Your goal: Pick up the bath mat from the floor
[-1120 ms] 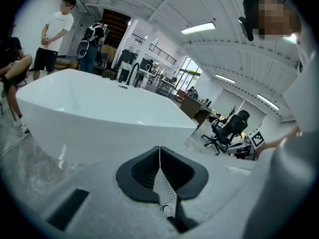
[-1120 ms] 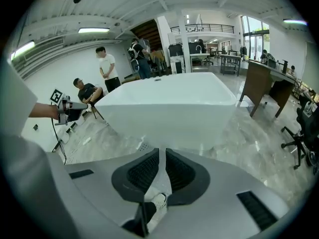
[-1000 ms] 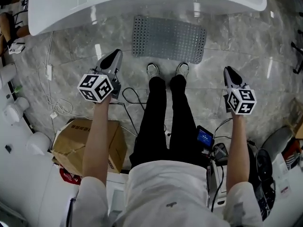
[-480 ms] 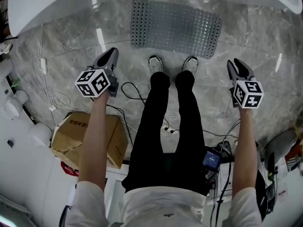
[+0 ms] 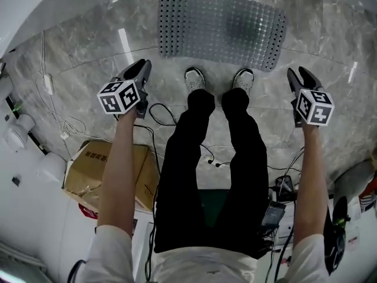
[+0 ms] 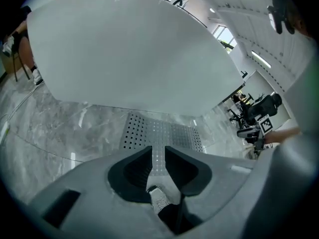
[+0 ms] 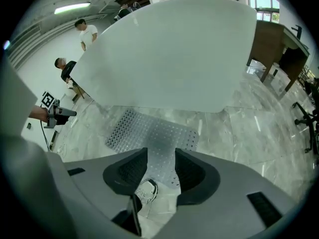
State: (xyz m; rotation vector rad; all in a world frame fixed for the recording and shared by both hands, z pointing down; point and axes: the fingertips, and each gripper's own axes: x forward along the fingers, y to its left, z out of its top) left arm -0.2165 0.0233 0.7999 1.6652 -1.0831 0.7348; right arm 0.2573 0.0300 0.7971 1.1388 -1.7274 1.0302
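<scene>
The grey perforated bath mat (image 5: 221, 28) lies flat on the marble floor in front of the white bathtub (image 5: 53, 5), just beyond the person's shoes (image 5: 193, 79). My left gripper (image 5: 143, 68) hangs in the air to the left of the shoes, short of the mat's near left corner. Its jaws are opening by a narrow gap with nothing between them. My right gripper (image 5: 301, 75) hangs right of the shoes, near the mat's right end, its jaws opening wider and empty. Both gripper views look down past the jaws at the mat (image 6: 144, 131) (image 7: 149, 131) well below.
A cardboard box (image 5: 106, 170) sits on the floor at the left beside white cables (image 5: 59, 122). Black cables and electronics (image 5: 277, 208) lie behind the feet. Chairs and people (image 7: 84, 31) are in the background beyond the tub.
The head view has tipped forward, so the mat shows larger and the tub has slid up out of frame. Both grippers' jaws have parted from shut, the right more.
</scene>
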